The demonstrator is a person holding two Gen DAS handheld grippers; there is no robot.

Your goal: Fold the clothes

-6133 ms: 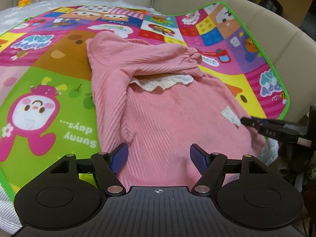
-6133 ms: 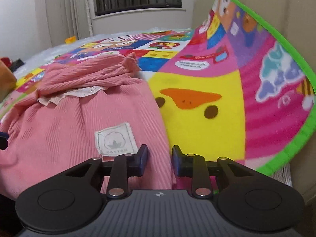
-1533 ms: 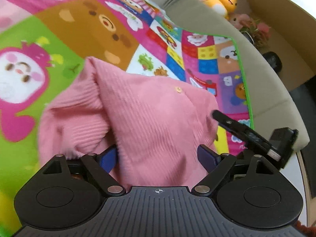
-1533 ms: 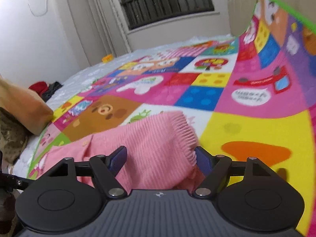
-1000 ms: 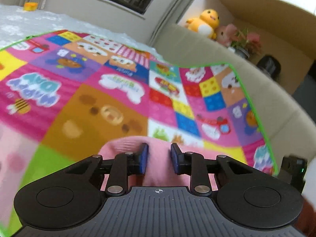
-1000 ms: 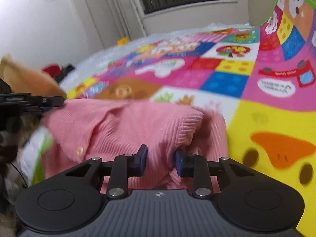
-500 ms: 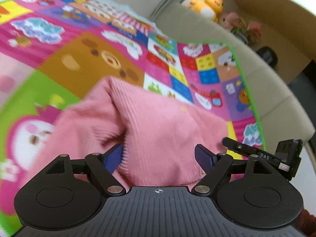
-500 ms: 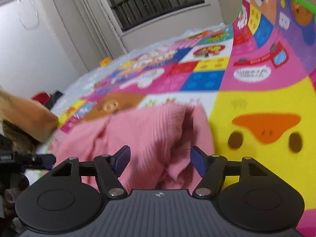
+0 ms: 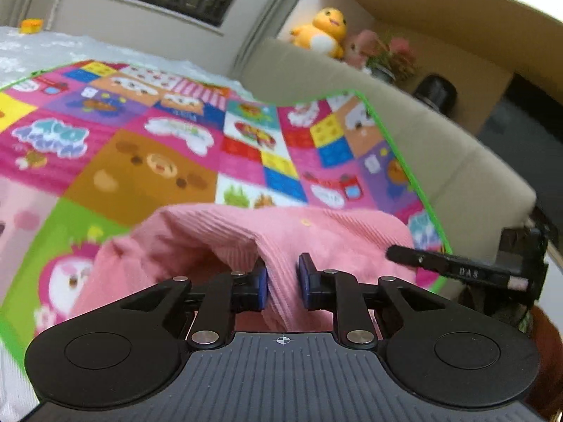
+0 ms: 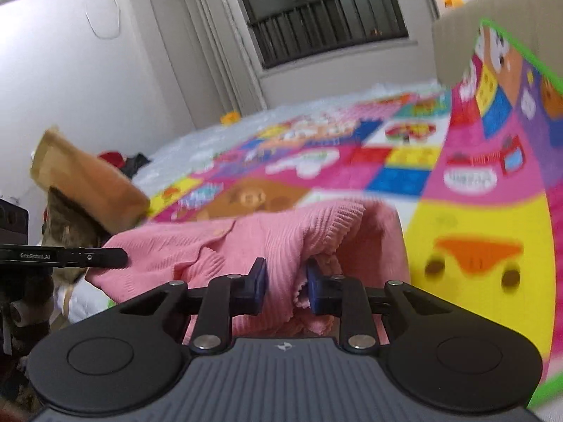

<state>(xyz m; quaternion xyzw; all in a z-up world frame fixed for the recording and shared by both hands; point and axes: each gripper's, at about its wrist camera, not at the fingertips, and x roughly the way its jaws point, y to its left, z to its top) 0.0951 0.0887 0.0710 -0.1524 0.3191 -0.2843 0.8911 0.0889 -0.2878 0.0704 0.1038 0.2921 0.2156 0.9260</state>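
Your left gripper point(image 9: 282, 279) and right gripper point(image 10: 284, 282) each pinch the pink ribbed cardigan point(image 9: 327, 232), half-folded; final folds remain.

Home bedroom: play mat point(image 9: 147, 161), plush duck point(image 9: 322, 31).

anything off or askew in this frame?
The pink ribbed sweater is bunched, not flat: the left gripper and right gripper each pinch a raised ridge of knit. The play mat also rides up the beige sofa back instead of lying flat. Nothing spilled or damaged.
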